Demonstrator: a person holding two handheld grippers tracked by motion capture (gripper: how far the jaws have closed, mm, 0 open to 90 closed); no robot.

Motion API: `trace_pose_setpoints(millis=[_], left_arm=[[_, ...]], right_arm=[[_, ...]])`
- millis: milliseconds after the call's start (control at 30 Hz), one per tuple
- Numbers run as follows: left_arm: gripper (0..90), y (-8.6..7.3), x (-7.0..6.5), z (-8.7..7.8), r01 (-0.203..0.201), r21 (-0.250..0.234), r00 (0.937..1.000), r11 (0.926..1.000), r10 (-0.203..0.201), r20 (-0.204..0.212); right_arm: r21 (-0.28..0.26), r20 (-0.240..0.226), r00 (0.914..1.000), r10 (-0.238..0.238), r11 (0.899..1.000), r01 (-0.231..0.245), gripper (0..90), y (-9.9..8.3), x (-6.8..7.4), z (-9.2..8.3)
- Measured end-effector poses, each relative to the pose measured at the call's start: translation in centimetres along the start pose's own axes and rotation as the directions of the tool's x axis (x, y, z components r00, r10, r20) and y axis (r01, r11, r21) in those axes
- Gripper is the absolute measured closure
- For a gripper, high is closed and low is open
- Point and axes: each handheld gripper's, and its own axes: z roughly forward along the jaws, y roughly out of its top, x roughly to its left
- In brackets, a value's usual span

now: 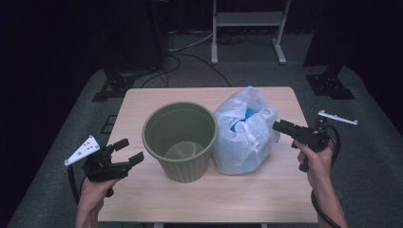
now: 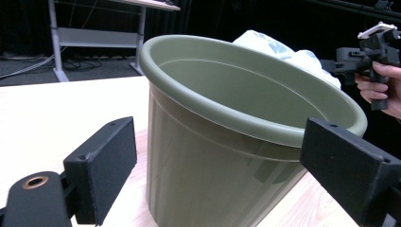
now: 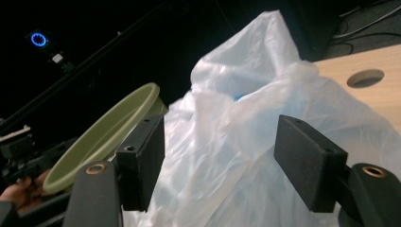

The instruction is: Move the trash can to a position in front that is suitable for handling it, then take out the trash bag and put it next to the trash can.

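At lower left, the left gripper [image 1: 128, 151] gapes by the green bucket [image 1: 180, 141]; the right gripper [image 1: 277, 125], at mid-right, spreads wide toward the plastic bag [image 1: 244, 133] on the wooden table [image 1: 199, 194].

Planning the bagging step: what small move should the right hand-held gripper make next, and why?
Probably ease the right hand-held gripper forward and close on the translucent white plastic bag: its jaws stand open beside the bag, not yet pinching it, and the olive-green plastic bin sits empty alongside.

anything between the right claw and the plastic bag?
Nothing visible. The right claw sits open at the right side of the white plastic bag, jaws pointed straight at it; the right gripper view shows only bag ahead of them. The green bin stands on the bag's far side.
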Motion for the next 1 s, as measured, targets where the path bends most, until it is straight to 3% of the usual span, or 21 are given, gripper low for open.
trace_pose_setpoints(millis=[133, 467, 1000], left_arm=[[10.4, 0.0, -0.1, 0.2, -0.006, 0.004, 1.0000, 1.0000, 0.006, 0.007], [10.3, -0.3, -0.1, 0.6, -0.002, 0.020, 1.0000, 0.9998, 0.002, 0.008], [10.1, -0.1, -0.8, 0.7, -0.019, 0.017, 0.9997, 0.9997, 0.019, 0.012]], right_arm=[[0.018, 0.017, 0.9998, -0.006, 1.000, 0.005, 32.8, -1.2, -0.2, -0.9], [0.037, 0.048, 0.9982, 0.035, 0.999, -0.037, 32.8, -4.9, -1.7, -1.8], [0.053, 0.064, 0.9973, 0.038, 0.998, -0.041, 32.7, -9.0, -2.1, -2.5]])
